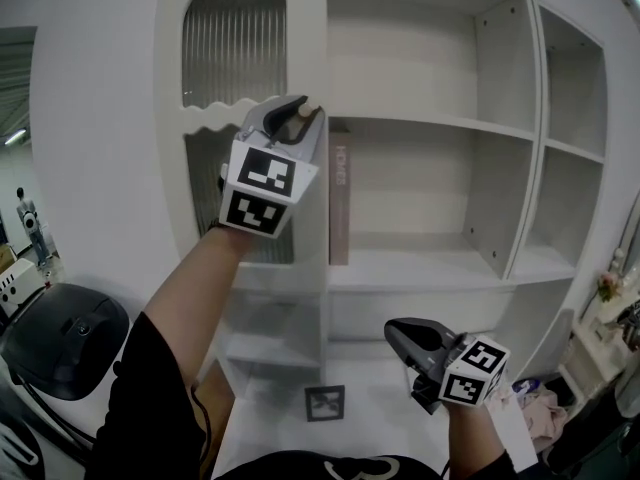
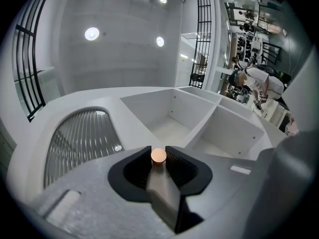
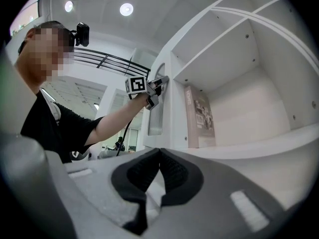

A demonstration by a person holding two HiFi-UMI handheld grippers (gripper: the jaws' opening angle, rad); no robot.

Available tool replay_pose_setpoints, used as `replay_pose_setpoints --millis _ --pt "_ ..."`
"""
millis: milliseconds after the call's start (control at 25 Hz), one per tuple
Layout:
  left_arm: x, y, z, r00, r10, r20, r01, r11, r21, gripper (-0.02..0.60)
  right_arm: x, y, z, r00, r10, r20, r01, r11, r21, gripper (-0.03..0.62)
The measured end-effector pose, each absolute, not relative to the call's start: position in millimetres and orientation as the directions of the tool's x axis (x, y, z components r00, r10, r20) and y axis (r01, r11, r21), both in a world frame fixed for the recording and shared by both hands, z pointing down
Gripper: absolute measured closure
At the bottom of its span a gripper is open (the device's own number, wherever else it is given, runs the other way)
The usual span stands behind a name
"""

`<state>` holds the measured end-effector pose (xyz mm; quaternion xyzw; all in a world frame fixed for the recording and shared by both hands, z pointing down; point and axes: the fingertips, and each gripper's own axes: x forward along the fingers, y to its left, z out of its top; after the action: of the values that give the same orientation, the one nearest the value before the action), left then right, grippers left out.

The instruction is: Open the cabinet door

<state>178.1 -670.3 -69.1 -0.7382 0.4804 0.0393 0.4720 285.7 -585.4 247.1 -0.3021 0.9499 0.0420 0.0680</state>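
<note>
Head view, far left: cabinet door [image 1: 238,43], ribbed-glass arch, apparently not yet swung out. Left gripper [image 1: 298,114] is raised to its right edge, jaws clamped on the small round knob [image 2: 158,155], presumably for pulling. Near right: right gripper [image 1: 398,334], jaws together, empty, held low and clear.

Just right of your left gripper [image 1: 300,108], a tall book [image 1: 339,193] stands upright at the left end of an open shelf [image 1: 430,258], and more open compartments [image 1: 575,108] run further right. Below and left of your right gripper [image 1: 398,333], a square marker card [image 1: 325,403] lies flat. Well below and left of your left gripper sits a black rounded object [image 1: 60,338]; what it is can't be told. Right of your right gripper, crumpled cloth [image 1: 545,413] lies among clutter.
</note>
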Motion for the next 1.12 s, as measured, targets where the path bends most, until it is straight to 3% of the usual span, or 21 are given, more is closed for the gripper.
replay_pose_setpoints --millis 320,1120 --pt "177.2 -671.4 -68.7 0.506 -0.709 -0.492 -0.765 -0.105 -0.636 0.497 287.4 -589.8 256.8 -0.840 -0.514 -0.176 -0.525 0.851 0.020 0.592" --pt "164.5 -624.8 -67.9 0.553 -0.720 -0.419 -0.737 -0.188 -0.650 0.495 265.3 -526.2 244.0 -0.819 -0.552 -0.155 -0.568 0.819 0.085 0.592"
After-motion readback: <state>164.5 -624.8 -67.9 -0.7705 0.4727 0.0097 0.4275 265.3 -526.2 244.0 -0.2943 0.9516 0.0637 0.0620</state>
